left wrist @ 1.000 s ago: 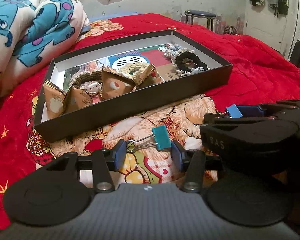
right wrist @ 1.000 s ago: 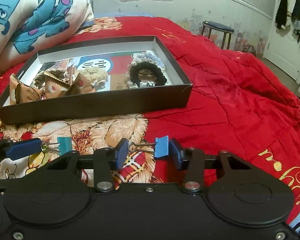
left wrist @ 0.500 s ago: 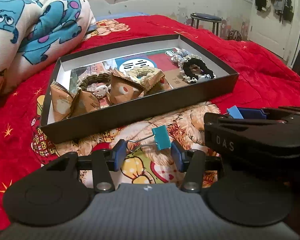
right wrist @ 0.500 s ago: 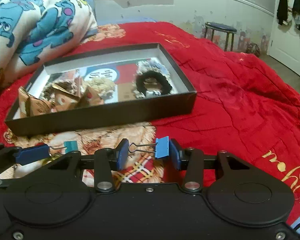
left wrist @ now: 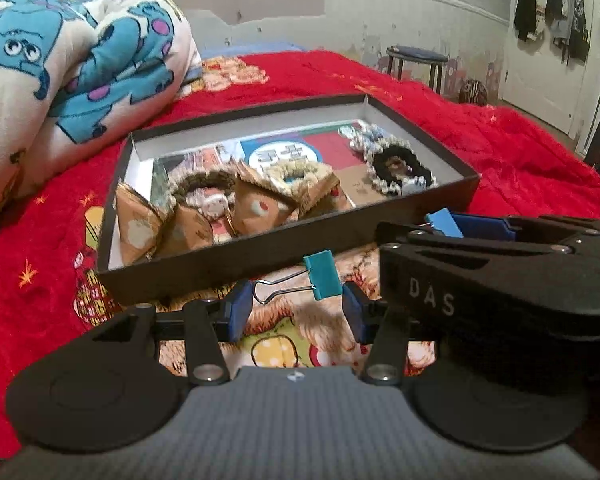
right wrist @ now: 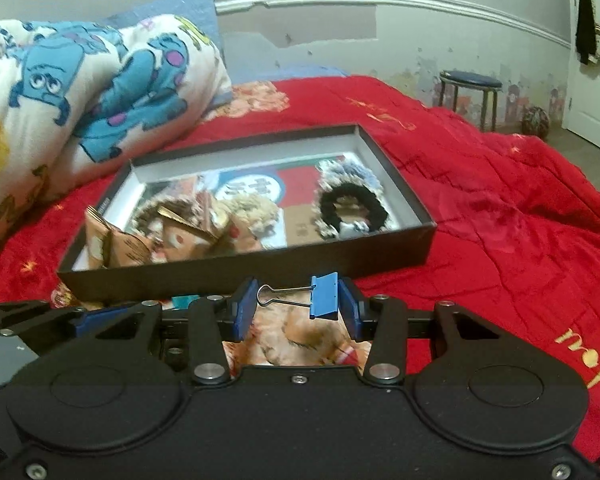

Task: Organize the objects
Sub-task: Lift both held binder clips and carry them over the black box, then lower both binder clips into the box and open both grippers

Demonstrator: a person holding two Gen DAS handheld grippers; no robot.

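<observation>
- Teal binder clip (left wrist: 321,275) sits gripped in my left gripper (left wrist: 294,313); blue binder clip (right wrist: 324,295) in my right gripper (right wrist: 298,310).
- Black box (left wrist: 260,258) lies just beyond, scrunchies (left wrist: 400,168) inside.
- "DAS" marks my right gripper's side.

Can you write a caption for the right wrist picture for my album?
Right hand-held gripper holding a blue clip in front of the box on the red bed.

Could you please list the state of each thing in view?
Left claw: shut on the teal clip.
Right claw: shut on the blue clip.
Box: open, lidless, holding scrunchies and paper packets.
Black scrunchie: lying flat in the box.
</observation>
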